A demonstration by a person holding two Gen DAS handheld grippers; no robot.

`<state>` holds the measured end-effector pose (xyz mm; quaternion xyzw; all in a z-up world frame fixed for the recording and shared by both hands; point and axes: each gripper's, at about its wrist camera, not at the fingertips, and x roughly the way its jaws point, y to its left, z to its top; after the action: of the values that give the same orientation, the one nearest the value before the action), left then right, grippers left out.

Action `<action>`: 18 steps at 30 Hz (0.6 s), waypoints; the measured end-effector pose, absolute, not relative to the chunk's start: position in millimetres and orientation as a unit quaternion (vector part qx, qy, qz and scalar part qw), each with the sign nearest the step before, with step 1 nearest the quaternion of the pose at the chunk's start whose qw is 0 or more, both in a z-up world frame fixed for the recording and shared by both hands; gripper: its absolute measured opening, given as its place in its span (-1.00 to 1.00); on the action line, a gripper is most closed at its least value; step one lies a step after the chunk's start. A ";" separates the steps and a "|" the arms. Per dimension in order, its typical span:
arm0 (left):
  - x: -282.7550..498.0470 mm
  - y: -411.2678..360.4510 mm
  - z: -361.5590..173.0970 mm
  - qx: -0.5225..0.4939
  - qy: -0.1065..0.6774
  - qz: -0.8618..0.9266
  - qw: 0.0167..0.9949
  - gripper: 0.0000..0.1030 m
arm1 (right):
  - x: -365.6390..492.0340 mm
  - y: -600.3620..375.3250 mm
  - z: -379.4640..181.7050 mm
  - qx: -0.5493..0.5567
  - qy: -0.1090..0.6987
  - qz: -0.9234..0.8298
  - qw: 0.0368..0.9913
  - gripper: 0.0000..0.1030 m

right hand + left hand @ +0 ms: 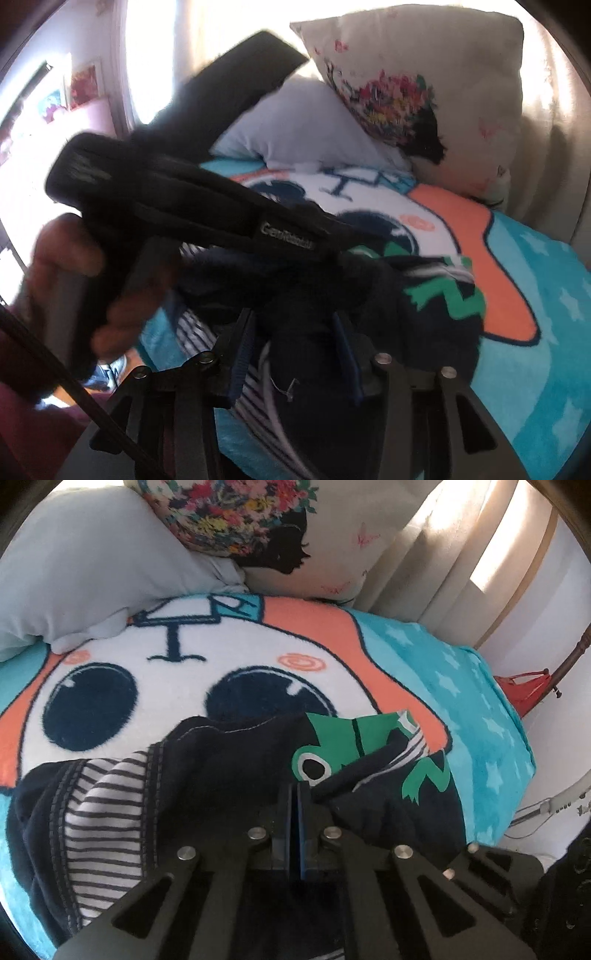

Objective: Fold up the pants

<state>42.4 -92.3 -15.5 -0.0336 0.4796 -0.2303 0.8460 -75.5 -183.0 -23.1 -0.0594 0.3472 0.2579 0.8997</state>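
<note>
Left tongs are clenched, blue pads pressed flat together over the dark cloth; whether a thin fold is nipped between them cannot be told from the left wrist view. Right tongs stand partly apart with a thick ridge of navy fabric between the pads, though whether the pads press on it is not clear.

Beneath everything lies the bed's blanket, turquoise with stars and a big cartoon face. At its head rest a pale blue pillow and a cream cushion with a floral print. The pants sit bunched on the blanket right in front of both tongs: navy, with striped lining turned out on one side and a green frog print on the other. In the right wrist view a hand holds the other black tool across the frame.

By my reading this is the early gathering step: the garment is crumpled, not yet laid flat. Next, each side needs a sure hold on an edge, probably the waistband, so the cloth can be lifted, spread and smoothed before any fold.
</note>
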 end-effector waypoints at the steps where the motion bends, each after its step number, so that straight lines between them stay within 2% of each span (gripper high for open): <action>1: 41.0 -89.4 -14.4 -0.032 0.477 -0.222 0.850 -1.00 | -74.1 -182.5 -25.8 -0.058 0.350 0.261 0.898 -0.27; 3: 40.1 -79.1 -12.5 -0.032 0.471 -0.194 0.860 -1.00 | -72.9 -181.6 -26.3 -0.048 0.351 0.276 0.894 -0.44; 9: 45.1 -56.8 -18.3 -0.052 0.483 -0.180 0.855 -1.00 | -68.3 -173.6 -27.9 -0.036 0.351 0.306 0.884 -0.40; 12: 43.1 -54.4 -14.6 -0.060 0.479 -0.177 0.858 -0.98 | -65.4 -169.8 -32.3 -0.037 0.354 0.319 0.878 -0.14; 13: 42.5 -53.6 -12.9 -0.061 0.477 -0.176 0.859 -0.95 | -66.5 -168.8 -31.5 -0.035 0.354 0.325 0.876 0.07; 14: 40.3 -51.7 -9.5 -0.061 0.474 -0.173 0.861 -0.82 | -69.0 -167.0 -30.3 -0.032 0.353 0.334 0.873 0.25; 15: 38.9 -50.1 -6.8 -0.061 0.470 -0.169 0.864 -0.71 | -70.4 -165.5 -29.0 -0.035 0.351 0.336 0.873 0.27; 17: 33.3 -44.1 0.8 -0.064 0.458 -0.162 0.872 -0.31 | -74.6 -162.9 -23.1 -0.049 0.344 0.330 0.878 0.27; 18: 29.6 -39.2 5.6 -0.069 0.452 -0.160 0.875 -0.25 | -75.7 -163.7 -18.9 -0.049 0.338 0.329 0.880 0.27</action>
<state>29.6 -39.2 5.6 -0.0688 0.4518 -0.1602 0.8749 -75.7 -163.7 -18.9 -0.0493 0.3376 0.3295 0.8804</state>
